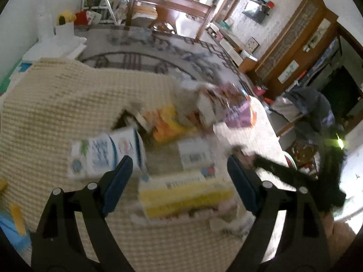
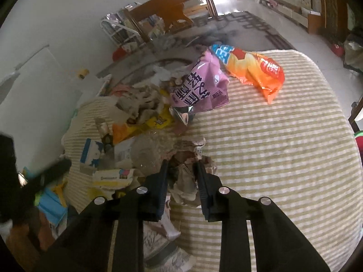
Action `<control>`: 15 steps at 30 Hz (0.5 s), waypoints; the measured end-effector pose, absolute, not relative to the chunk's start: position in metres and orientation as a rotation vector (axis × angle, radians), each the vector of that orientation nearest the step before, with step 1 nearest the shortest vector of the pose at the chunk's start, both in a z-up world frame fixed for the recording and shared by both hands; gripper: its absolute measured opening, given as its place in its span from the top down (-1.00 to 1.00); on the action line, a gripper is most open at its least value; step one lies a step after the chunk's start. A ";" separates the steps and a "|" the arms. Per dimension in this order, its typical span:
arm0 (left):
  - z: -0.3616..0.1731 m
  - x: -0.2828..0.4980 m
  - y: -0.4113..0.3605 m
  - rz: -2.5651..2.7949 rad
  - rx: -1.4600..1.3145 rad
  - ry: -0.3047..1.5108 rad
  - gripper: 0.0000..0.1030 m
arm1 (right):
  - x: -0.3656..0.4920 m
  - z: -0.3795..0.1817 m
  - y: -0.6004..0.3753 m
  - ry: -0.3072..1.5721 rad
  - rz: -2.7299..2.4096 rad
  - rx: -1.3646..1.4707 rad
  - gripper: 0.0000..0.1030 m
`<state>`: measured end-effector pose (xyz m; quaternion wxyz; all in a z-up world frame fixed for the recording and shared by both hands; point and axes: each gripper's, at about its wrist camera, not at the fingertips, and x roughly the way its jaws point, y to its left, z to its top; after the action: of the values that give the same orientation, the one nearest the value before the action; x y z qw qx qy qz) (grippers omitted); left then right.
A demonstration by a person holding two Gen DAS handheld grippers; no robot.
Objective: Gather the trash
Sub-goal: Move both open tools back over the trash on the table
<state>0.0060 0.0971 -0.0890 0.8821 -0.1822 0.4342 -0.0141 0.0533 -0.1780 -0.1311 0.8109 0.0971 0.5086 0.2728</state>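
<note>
Trash lies heaped on a striped beige blanket (image 2: pixel 272 149), mostly toward its left side as the right wrist view has it. That view is sharp and shows what the other blurs: a purple snack bag (image 2: pixel 200 83) lying against an orange chip bag (image 2: pixel 256 72), two bags near the blanket's far edge, and nearer in a crumpled paper wad (image 2: pixel 185 181) pinched between the narrowed jaws of the right gripper (image 2: pixel 181 165), whose pads press its sides. One white and yellow box (image 2: pixel 113 176) and one blue and white carton (image 2: pixel 91 153) lie left of the wad.

In the smeared left wrist view, the left gripper (image 1: pixel 179 161) stands wide open above the pile with nothing between its fingers. Below it that same yellow and white box (image 1: pixel 183 195) shows larger, with a barcoded white packet (image 1: pixel 195 151) beyond it and a blue and white carton (image 1: pixel 106 156) by the left finger. Only this view shows the patterned rug (image 1: pixel 158 52) stretching to a wooden table (image 1: pixel 168 6), and the right gripper (image 1: pixel 295 176) as a dark blur at the right edge.
</note>
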 end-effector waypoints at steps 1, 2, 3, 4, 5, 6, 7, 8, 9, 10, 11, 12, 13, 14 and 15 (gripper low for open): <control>-0.086 0.013 0.104 -0.010 -0.374 0.897 -0.60 | 0.052 -0.132 -0.181 1.090 0.580 0.221 0.54; -0.085 0.022 0.111 0.012 -0.363 0.898 -0.60 | 0.051 -0.132 -0.185 1.095 0.574 0.233 0.54; -0.085 0.030 0.115 0.031 -0.353 0.909 -0.60 | 0.050 -0.133 -0.188 1.099 0.567 0.241 0.54; -0.087 0.036 0.119 0.041 -0.349 0.922 -0.60 | 0.050 -0.132 -0.189 1.101 0.564 0.244 0.54; -0.092 0.045 0.124 0.050 -0.346 0.951 -0.60 | 0.049 -0.132 -0.189 1.101 0.561 0.245 0.54; -0.098 0.054 0.127 0.054 -0.346 0.984 -0.60 | 0.049 -0.132 -0.190 1.100 0.559 0.244 0.54; -0.107 0.063 0.129 0.047 -0.338 1.034 -0.60 | 0.048 -0.131 -0.190 1.098 0.559 0.243 0.54; -0.114 0.066 0.128 0.037 -0.327 1.065 -0.60 | 0.047 -0.130 -0.192 1.096 0.560 0.244 0.53; -0.124 0.072 0.127 0.025 -0.299 1.109 -0.60 | 0.047 -0.129 -0.192 1.094 0.562 0.244 0.53; -0.131 0.075 0.125 0.027 -0.272 1.132 -0.63 | 0.046 -0.129 -0.192 1.093 0.563 0.244 0.53; -0.137 0.077 0.125 0.033 -0.246 1.147 -0.65 | 0.045 -0.128 -0.192 1.092 0.565 0.245 0.53; -0.144 0.078 0.126 0.045 -0.221 1.162 -0.65 | 0.044 -0.128 -0.192 1.091 0.567 0.246 0.53; -0.148 0.079 0.127 0.058 -0.211 1.176 -0.65 | 0.043 -0.128 -0.193 1.090 0.568 0.246 0.53; -0.153 0.079 0.130 0.069 -0.215 1.185 -0.65 | 0.043 -0.128 -0.192 1.090 0.569 0.245 0.53; -0.155 0.079 0.134 0.074 -0.229 1.183 -0.65 | 0.043 -0.128 -0.191 1.090 0.570 0.245 0.53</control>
<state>0.0794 0.1338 -0.1552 0.8233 -0.1077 0.5562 0.0348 0.0430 -0.1913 -0.1281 0.8096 0.1146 0.5101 0.2668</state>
